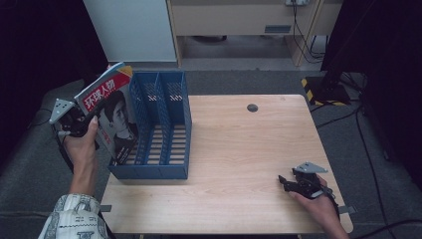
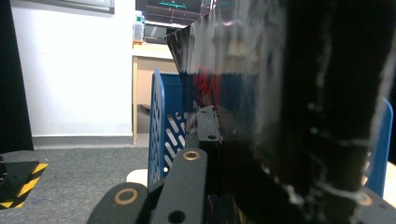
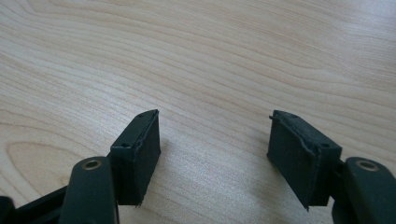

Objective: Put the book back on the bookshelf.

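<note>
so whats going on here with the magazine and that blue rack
A person is holding a magazine clamped in the left hand-held gripper, tilted at the left side of the blue file rack that stands on the wooden table. Its lower end is down by the leftmost slot, not yet fully in. The right hand-held gripper rests open on the table near the right edge, holding nothing.

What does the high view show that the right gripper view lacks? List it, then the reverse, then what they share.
High view alone: the left hand-held gripper shut on a magazine at the blue rack, plus the floor and furniture.
Right gripper view alone: close up, the right hand-held gripper with jaws open, nothing between them.
Both: the wooden table and the right hand-held gripper resting low over it.
</note>
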`<move>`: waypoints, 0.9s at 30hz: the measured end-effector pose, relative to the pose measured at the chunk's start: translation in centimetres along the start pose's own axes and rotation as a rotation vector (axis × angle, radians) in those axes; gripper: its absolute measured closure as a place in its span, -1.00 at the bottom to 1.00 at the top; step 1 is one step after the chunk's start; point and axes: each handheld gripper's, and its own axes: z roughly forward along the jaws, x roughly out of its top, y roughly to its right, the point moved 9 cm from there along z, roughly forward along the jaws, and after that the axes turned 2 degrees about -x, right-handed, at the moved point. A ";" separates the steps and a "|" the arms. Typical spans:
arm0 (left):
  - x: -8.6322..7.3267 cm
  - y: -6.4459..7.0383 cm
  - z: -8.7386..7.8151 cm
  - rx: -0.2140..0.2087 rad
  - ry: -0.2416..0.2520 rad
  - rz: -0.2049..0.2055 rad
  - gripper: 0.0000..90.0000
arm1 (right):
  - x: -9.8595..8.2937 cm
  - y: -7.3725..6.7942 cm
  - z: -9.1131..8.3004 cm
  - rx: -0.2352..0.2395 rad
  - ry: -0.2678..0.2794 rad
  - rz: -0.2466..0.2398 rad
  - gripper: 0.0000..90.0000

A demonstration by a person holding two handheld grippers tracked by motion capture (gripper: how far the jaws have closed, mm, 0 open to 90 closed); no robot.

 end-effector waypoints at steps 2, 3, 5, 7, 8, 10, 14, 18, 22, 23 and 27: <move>-0.2 0.0 0.0 -0.004 0.006 -0.011 0.92 | 0.0 0.0 0.0 0.001 0.000 0.000 -0.24; -0.3 0.1 0.1 -0.008 0.008 -0.014 0.92 | 0.0 0.0 0.0 0.000 0.000 0.001 -0.24; -0.5 0.1 0.1 -0.007 0.007 -0.012 0.92 | 0.0 0.0 0.0 0.001 0.000 0.000 -0.24; -0.7 0.2 0.2 -0.006 0.007 -0.008 0.92 | 0.0 0.0 0.0 0.000 0.000 0.000 -0.24; -0.8 0.2 0.3 -0.008 0.006 -0.009 0.92 | 0.0 0.0 0.0 0.000 0.000 0.000 -0.24; -0.9 0.2 0.3 -0.006 0.007 -0.012 0.92 | 0.0 0.0 0.0 0.001 0.001 -0.001 -0.24; -1.2 0.3 0.4 -0.007 0.006 -0.015 0.92 | 0.0 0.0 0.0 0.001 0.000 0.001 -0.24; -1.5 0.3 0.5 -0.004 0.004 -0.021 0.92 | 0.0 0.0 0.0 0.000 0.001 -0.001 -0.24; -1.6 0.4 0.5 0.001 0.013 -0.018 0.92 | 0.0 0.0 0.0 0.000 0.000 -0.001 -0.24; -1.6 0.4 0.5 0.002 0.014 -0.017 0.92 | 0.0 0.0 0.0 0.001 0.000 0.001 -0.24; -1.8 0.4 0.5 0.004 0.019 -0.020 0.92 | 0.0 0.0 0.0 0.000 0.000 0.000 -0.24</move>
